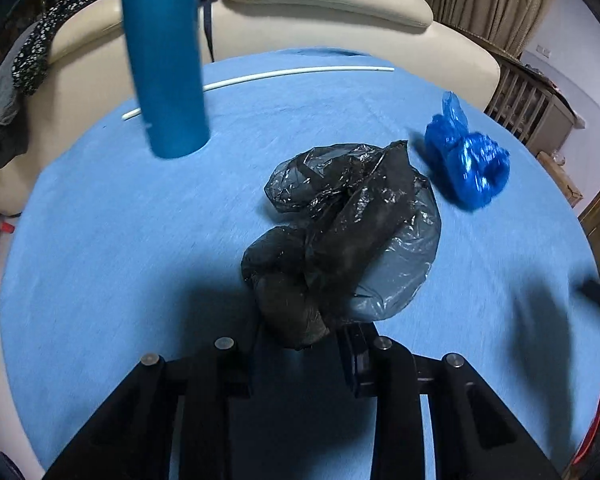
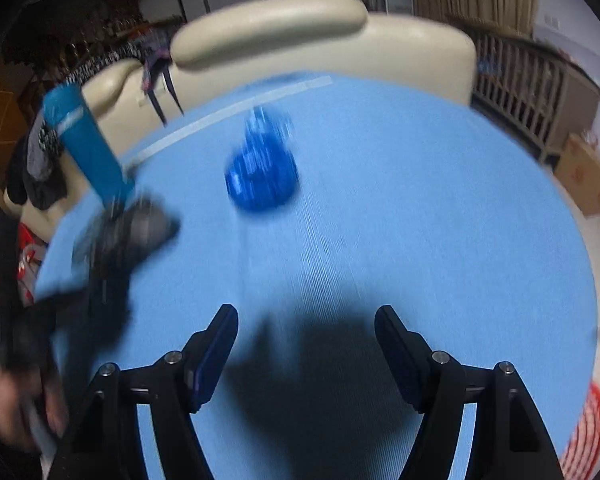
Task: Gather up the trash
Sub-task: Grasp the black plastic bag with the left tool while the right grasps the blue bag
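1. My left jaws (image 1: pixel 300 344) were shut tight on the near end of a black bag (image 1: pixel 340 232).
2. The black bag was crumpled and lay on the tabletop (image 1: pixel 100 240), which had a blue cloth on it.
3. A blue bag (image 1: pixel 466 156) sat on the cloth, just past the black bag and to its right. The two bags were close but did not touch.
4. A tall blue bottle (image 1: pixel 166 60) stood on the cloth, to the left of the black bag.
5. A thin white stick (image 1: pixel 260 78) lay flat at the far side, behind the bottle.
6. My right jaws (image 2: pixel 306 344) were wide open. They held nothing. Only bare cloth and a dark shadow showed between them.
7. From my right side, the blue bag (image 2: pixel 262 172) was straight ahead, well apart from my right jaws. That view was blurry.
8. A cream sofa (image 1: pixel 320 4) stood behind the tabletop, with dark clothes (image 1: pixel 24 64) hung over its left end.
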`<state>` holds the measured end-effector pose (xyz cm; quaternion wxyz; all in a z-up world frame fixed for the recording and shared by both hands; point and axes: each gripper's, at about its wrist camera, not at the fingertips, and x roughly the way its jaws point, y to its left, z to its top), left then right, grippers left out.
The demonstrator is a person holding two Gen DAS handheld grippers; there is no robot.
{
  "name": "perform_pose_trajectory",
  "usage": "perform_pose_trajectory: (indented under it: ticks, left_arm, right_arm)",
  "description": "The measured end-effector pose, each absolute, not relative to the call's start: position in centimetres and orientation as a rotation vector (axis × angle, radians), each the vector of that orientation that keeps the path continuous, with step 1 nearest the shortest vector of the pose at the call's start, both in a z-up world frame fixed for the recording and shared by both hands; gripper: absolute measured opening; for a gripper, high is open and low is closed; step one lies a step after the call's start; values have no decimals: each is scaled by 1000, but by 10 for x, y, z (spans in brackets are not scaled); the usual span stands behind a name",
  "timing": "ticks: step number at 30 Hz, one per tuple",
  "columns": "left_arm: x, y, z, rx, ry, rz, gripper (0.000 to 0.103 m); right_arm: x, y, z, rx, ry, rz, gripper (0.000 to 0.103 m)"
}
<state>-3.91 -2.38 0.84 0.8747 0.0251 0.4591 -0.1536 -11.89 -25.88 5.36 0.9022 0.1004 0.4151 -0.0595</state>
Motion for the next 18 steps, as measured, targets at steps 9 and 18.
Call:
perform_pose_trajectory:
  ticks: [9,18]
  left_arm:
    - [-57,-7,12,17,973,-287,32]
    - [-60,-5,12,13,974,-273,32]
  right_arm:
    - [8,-243,56,151,808,-116,74]
    - [37,-236,31,136,912,-114,59]
